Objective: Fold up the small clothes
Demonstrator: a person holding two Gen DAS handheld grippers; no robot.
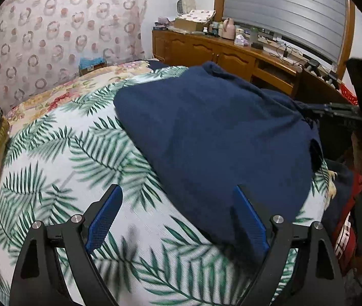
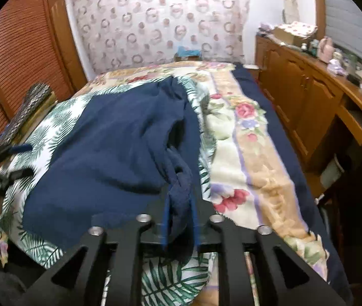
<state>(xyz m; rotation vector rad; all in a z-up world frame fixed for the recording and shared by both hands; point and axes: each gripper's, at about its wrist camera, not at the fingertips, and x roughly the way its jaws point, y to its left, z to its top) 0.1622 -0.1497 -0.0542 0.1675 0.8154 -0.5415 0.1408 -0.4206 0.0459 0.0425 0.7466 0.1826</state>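
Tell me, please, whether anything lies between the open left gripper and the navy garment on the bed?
Nothing visible does. The left gripper hangs open over the leaf-print cloth, its right finger already at the navy garment edge. The right gripper pinches the garment's other side.

A: What is the navy garment [image 1: 206, 132] made of?

B: Soft matt cloth with a slightly fuzzy knit. The bunched part in the right tool [image 2: 179, 204] looks nubbly.

A: And the palm-leaf sheet [image 1: 61, 158] under it?

B: Woven cloth, matt, with a fine ribbed grain. The floral blanket [image 2: 244, 137] looks plusher, like fleece.

A: The tools themselves?

B: The left tool [image 1: 178, 199] has matt black arms, likely plastic, with shiny metal bolt heads. Its pads [image 1: 104, 219] are blue with a rough, cross-hatched texture.

A: The furniture?

B: The sideboard [image 1: 206, 48] is varnished wood with a mild gloss. The louvred doors [image 2: 20, 51] are reddish wood, slatted.
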